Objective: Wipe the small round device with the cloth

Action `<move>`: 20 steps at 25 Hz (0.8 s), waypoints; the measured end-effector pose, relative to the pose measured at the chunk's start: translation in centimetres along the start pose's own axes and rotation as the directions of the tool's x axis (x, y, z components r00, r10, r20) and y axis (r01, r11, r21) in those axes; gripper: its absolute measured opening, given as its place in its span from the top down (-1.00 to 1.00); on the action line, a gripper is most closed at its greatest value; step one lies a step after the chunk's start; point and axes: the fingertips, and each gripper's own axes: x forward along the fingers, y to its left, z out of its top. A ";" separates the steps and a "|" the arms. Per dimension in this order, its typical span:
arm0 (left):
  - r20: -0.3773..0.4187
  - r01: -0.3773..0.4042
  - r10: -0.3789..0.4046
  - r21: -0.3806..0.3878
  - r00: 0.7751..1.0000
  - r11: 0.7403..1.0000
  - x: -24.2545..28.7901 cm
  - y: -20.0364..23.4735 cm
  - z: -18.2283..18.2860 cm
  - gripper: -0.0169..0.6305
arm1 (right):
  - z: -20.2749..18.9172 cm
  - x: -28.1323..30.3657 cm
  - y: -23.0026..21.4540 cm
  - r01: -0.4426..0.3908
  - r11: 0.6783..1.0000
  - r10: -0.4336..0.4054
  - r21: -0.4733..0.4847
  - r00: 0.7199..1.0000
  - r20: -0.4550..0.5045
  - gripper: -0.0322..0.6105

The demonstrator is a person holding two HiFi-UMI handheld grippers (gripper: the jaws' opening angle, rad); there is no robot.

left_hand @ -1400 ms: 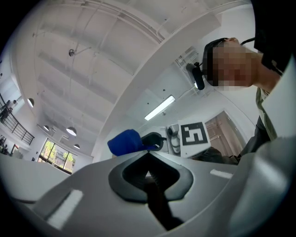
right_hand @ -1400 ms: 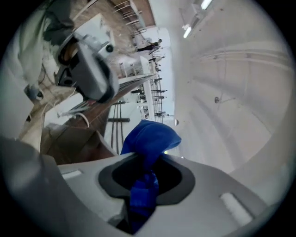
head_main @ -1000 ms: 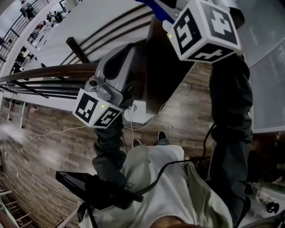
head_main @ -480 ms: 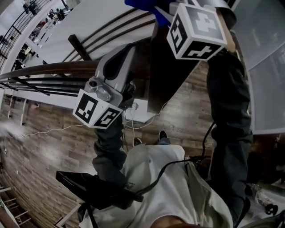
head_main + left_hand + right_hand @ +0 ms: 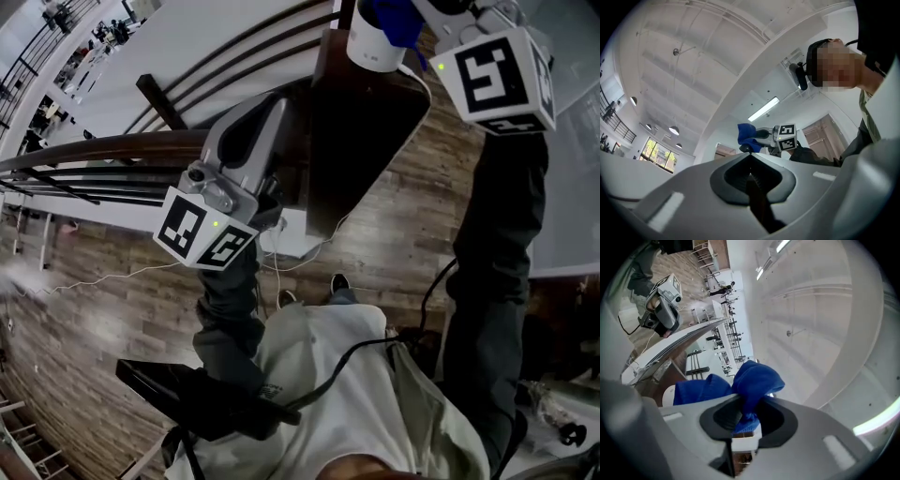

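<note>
Upper right of the head view: right gripper [image 5: 424, 13], marker cube tilted toward the frame corner, fingers clamped on a bunched blue cloth [image 5: 396, 17]. Lies against the upper side of the device [image 5: 368, 45], a white round body cut by the frame's top edge, at the far end of a dark desk [image 5: 361, 131]. Same grip from close in the right gripper view: a fold of cloth pinched between the fingers at lower centre, the rest bulging above and to the left, with a sliver of white device just left of it. Left of centre in the head view: left gripper [image 5: 274, 111], pointing up and right toward the desk edge, well apart from device and cloth. Fingers together in the left gripper view, only a dark slit between them, holding nothing. Beyond them at mid-frame, the other gripper with the cloth, small against a white ceiling. Lower half of the head view: dark sleeves [image 5: 487, 309], a pale shirt [image 5: 366, 403] crossed by a black cable [image 5: 347, 361], and plank floor [image 5: 94, 319] at lower left.
</note>
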 end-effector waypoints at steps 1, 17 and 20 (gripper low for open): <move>-0.001 0.007 -0.007 -0.003 1.000 1.000 -0.1 -0.1 -0.1 0.94 | -0.6 0.0 0.5 -0.013 0.999 0.013 0.037 1.000 0.002 0.62; -0.011 0.012 -0.013 -0.016 1.000 1.000 0.0 0.0 -0.1 0.94 | -4.9 -5.3 3.0 0.051 0.944 -0.057 0.326 0.998 0.008 0.62; -0.015 0.015 -0.016 -0.022 1.000 1.000 0.0 -0.1 -0.9 0.94 | -4.0 -5.8 1.0 0.190 0.963 -0.189 0.190 0.982 -0.026 0.62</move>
